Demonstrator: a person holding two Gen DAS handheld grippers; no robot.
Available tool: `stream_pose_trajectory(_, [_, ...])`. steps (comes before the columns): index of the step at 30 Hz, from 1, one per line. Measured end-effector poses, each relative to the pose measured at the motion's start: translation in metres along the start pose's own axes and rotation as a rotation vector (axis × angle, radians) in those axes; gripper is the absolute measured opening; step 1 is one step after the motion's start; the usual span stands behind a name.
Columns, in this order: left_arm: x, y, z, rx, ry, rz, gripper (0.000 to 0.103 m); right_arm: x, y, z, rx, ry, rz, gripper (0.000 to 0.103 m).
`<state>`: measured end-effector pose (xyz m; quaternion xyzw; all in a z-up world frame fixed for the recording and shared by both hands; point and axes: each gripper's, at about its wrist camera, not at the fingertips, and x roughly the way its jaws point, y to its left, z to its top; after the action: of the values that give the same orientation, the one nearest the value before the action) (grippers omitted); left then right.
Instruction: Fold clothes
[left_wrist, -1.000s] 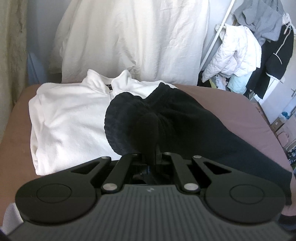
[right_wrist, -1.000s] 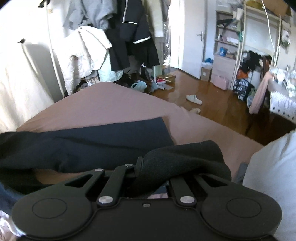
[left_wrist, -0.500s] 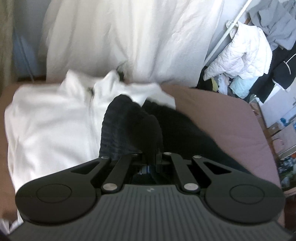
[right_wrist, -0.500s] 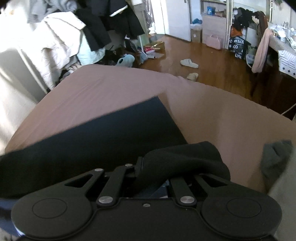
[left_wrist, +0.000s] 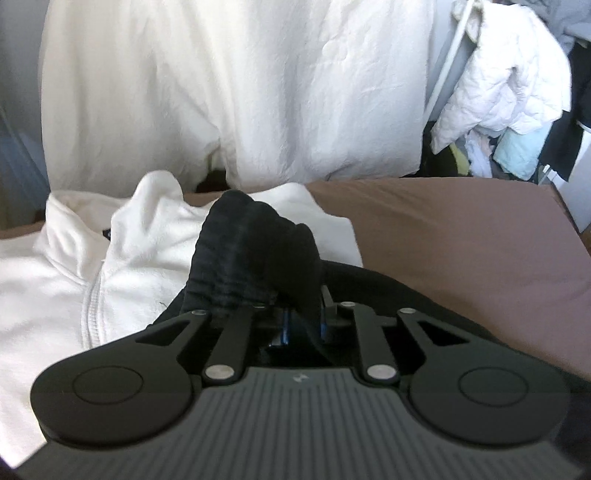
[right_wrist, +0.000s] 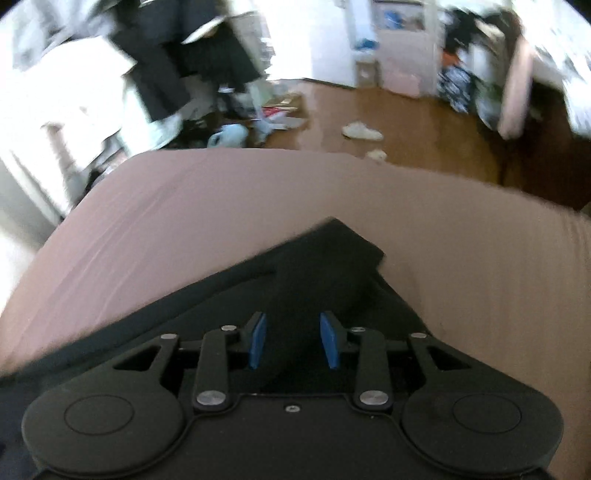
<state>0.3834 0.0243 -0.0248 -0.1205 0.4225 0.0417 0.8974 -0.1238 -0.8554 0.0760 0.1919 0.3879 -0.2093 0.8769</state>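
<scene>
Two grippers work one black knit garment (left_wrist: 255, 254) on a bed covered by a mauve sheet (left_wrist: 461, 236); the sheet serves as the reference surface below.

Left gripper (left_wrist: 303, 325): the fingers are closed onto a bunched, ribbed fold of the black garment. The fold rises in a hump ahead of the fingers. Only thin blue edges of the pads show on either side of the pinched cloth.

Right gripper (right_wrist: 293, 341): the fingers stand apart, with both blue pads (right_wrist: 258, 341) fully exposed. A strip of the black garment (right_wrist: 321, 273) lies in the gap between them. Whether the cloth touches either pad cannot be determined. This view is motion-blurred.

Garment position: the black fabric lies across the near part of the sheet, one corner pointing toward the far edge of the bed.

A white zip-front fleece (left_wrist: 74, 273) lies flat on the sheet, left of the black garment and partly beneath the raised fold. A white bedcover (left_wrist: 236, 88) hangs behind the sheet. Beyond the sheet's far edge in the right wrist view is a wooden floor (right_wrist: 413, 122) with scattered items.
</scene>
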Motion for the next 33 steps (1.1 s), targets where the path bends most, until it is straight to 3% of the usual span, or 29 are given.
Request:
stream_pose_trajectory(7, [-0.028, 0.005, 0.023, -0.022, 0.098, -0.088, 0.033, -0.075, 0.094, 0.016, -0.305, -0.030, -0.020, 0.048])
stream_pose_trajectory(9, [-0.049, 0.002, 0.027, 0.032, 0.066, -0.088, 0.034, -0.085, 0.130, 0.005, -0.301, 0.032, -0.009, 0.052])
stream_pose_trajectory(12, [-0.087, -0.007, 0.030, 0.161, -0.028, -0.050, 0.034, -0.082, 0.169, -0.040, -0.120, 0.232, 0.157, 0.052])
stream_pose_trajectory(13, [-0.098, -0.008, 0.032, 0.184, -0.055, -0.055, 0.034, -0.075, 0.190, -0.058, -0.141, 0.300, 0.179, 0.052])
stream_pose_trajectory(17, [-0.118, -0.002, 0.028, 0.206, -0.054, -0.218, 0.034, -0.059, 0.291, -0.121, -0.551, 0.326, 0.192, 0.052])
stream_pose_trajectory(21, [-0.106, -0.011, -0.003, 0.320, -0.044, -0.202, 0.041, -0.063, 0.342, -0.153, -0.840, 0.243, 0.279, 0.052])
stream_pose_trajectory(25, [-0.072, -0.018, -0.048, 0.363, 0.035, -0.267, 0.050, -0.065, 0.338, -0.143, -0.834, 0.150, 0.322, 0.053])
stream_pose_trajectory(29, [-0.045, -0.015, -0.066, 0.260, 0.124, -0.311, 0.050, -0.058, 0.277, -0.116, -0.593, 0.089, 0.324, 0.053])
stream_pose_trajectory(33, [-0.048, -0.028, -0.073, 0.286, 0.090, -0.339, 0.050, -0.047, 0.200, -0.089, -0.324, 0.066, 0.277, 0.054])
